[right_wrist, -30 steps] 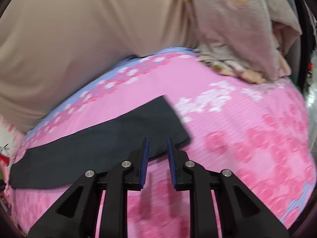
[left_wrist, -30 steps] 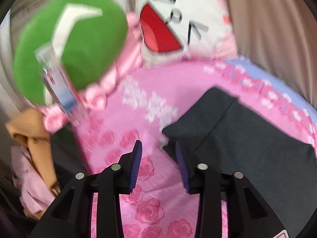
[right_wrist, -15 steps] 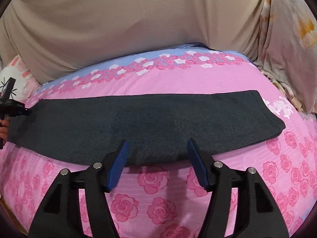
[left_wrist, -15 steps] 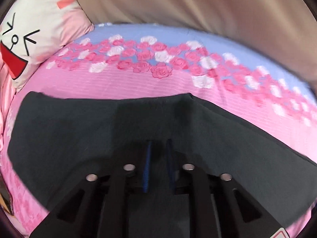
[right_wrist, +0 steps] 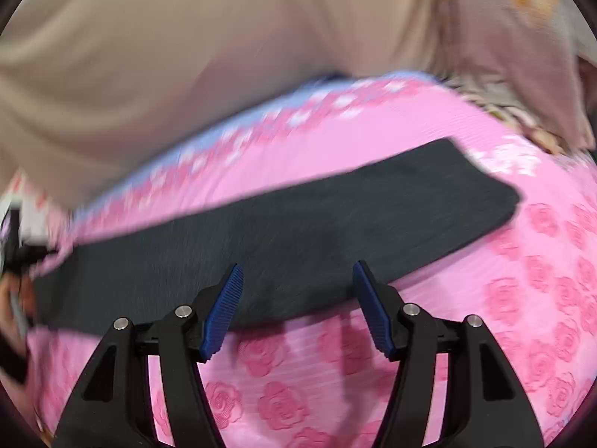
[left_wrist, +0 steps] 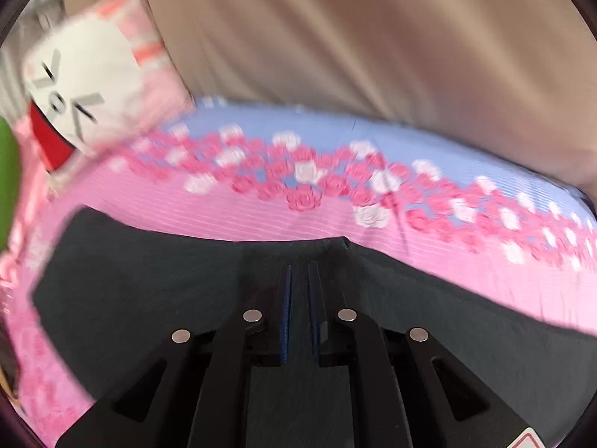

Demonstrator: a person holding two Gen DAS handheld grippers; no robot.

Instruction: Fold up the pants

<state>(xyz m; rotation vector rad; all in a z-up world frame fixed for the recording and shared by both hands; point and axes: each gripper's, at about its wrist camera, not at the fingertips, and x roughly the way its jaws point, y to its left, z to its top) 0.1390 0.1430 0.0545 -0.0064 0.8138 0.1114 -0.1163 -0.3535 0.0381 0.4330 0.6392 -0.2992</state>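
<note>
Dark grey pants (left_wrist: 149, 298) lie flat in a long folded strip (right_wrist: 335, 224) across a pink rose-print bed sheet (right_wrist: 466, 336). My left gripper (left_wrist: 298, 267) hovers over the wide end of the pants, near their far edge and a small point in that edge. Its jaws stand a narrow gap apart and are opening. Dark cloth shows through the gap, but I see no pinched fold. My right gripper (right_wrist: 296, 272) stands open at the near edge of the pants, about mid-length, with nothing between its blue pads (right_wrist: 224, 306).
A white cartoon-face pillow (left_wrist: 86, 86) and a green thing (left_wrist: 5, 179) lie at the left. A beige curtain (left_wrist: 373, 37) hangs behind the bed. A floral quilt (right_wrist: 503, 56) is heaped at the far right.
My left gripper swung from the pants' corner by the pillows to above the pants, and its jaws narrowed. My right gripper's jaws spread wide as it moved from the leg end along the near edge.
</note>
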